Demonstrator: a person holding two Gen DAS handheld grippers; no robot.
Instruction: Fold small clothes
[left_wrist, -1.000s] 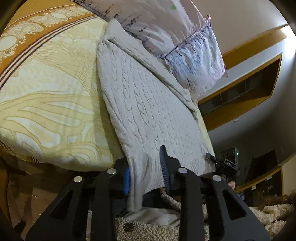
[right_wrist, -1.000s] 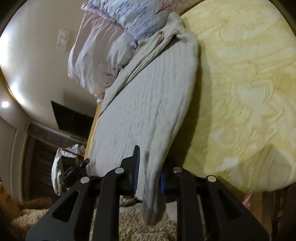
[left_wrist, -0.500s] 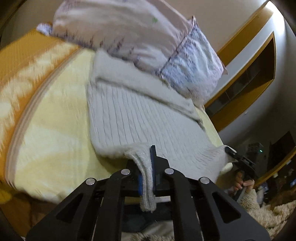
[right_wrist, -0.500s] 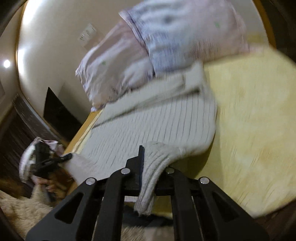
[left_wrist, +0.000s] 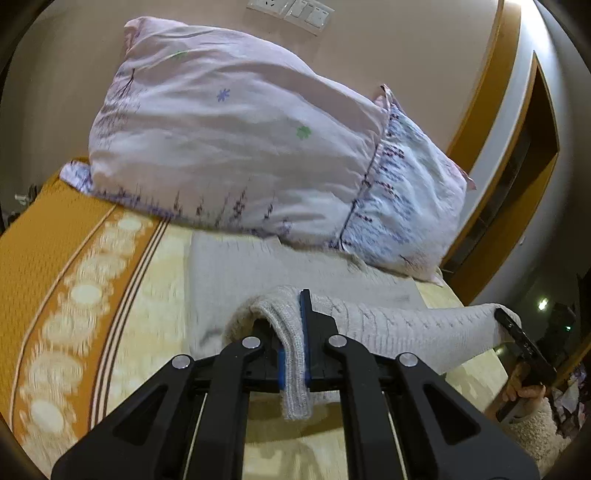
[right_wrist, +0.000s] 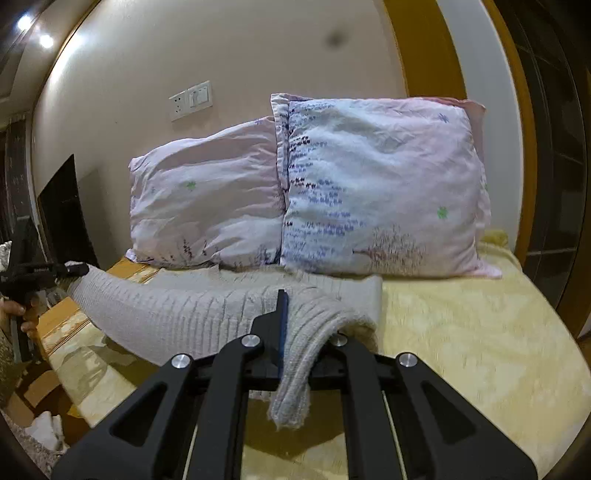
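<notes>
You've got the pale grey cable-knit sweater lifted off the yellow patterned bed, and both of your tools are on it. Your left gripper is clenched on 1 corner of the hem, with a short tail of knit hanging down below its fingers. Your right gripper is clenched on the other corner, and there the fabric drapes thick over 1 finger and hides it. Between the 2 grips the hem hangs raised in a sagging band, while the rest of the sweater lies flat on the bed, running up toward the head edge, where its far end touches the 2 lilac floral pillows.

Now the risks, as I judge them. The knit is heavy and loose, so if you carry the hem forward unevenly, 1 corner will land ahead of the other and the fold will come out skewed. The sag between your hands could drop first and bunch under the top layer. Over on the right, that thick drape suggests a bulky bite, and it might slip if you pull hard. Watch the pillows too: push too far toward the head edge and the hem rides up against them instead of lying flat. The bed's left edge is close beside the sweater, so don't drift that way.
</notes>
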